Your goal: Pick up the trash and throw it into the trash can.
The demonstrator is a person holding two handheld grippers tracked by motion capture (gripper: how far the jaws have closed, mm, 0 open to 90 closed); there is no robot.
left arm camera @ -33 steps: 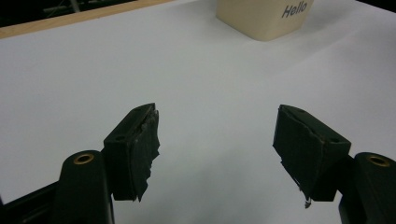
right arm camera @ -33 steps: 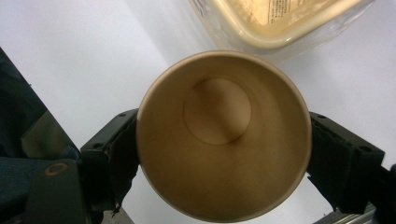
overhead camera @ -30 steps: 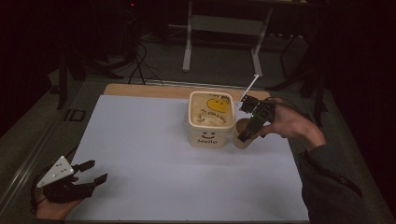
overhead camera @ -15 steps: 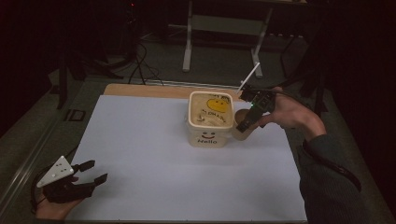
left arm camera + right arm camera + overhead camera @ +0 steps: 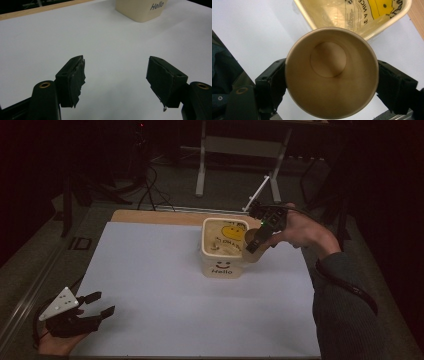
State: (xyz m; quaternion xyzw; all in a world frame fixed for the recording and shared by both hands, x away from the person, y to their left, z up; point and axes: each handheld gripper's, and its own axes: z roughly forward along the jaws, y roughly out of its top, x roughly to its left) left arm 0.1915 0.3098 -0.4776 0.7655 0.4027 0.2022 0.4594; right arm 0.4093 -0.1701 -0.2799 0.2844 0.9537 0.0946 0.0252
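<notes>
A: High view, what was there?
B: Right gripper (image 5: 255, 240) held a brown cup (image 5: 251, 245) at the right edge of the cream tub (image 5: 222, 262), mid-table. Left gripper (image 5: 95, 306) rested at the near-left corner.
A: Left gripper view?
B: Jaws wide apart w/ nothing between, over white table (image 5: 112, 45); tub (image 5: 142, 10) far off.
A: Right gripper view?
B: Jaws clenched on both sides of the cup (image 5: 332, 72), which was empty, mouth toward camera, tub (image 5: 362, 15) just behind.

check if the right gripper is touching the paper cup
Touching: in the right gripper view both jaws of the right gripper press against opposite sides of the paper cup.
</notes>
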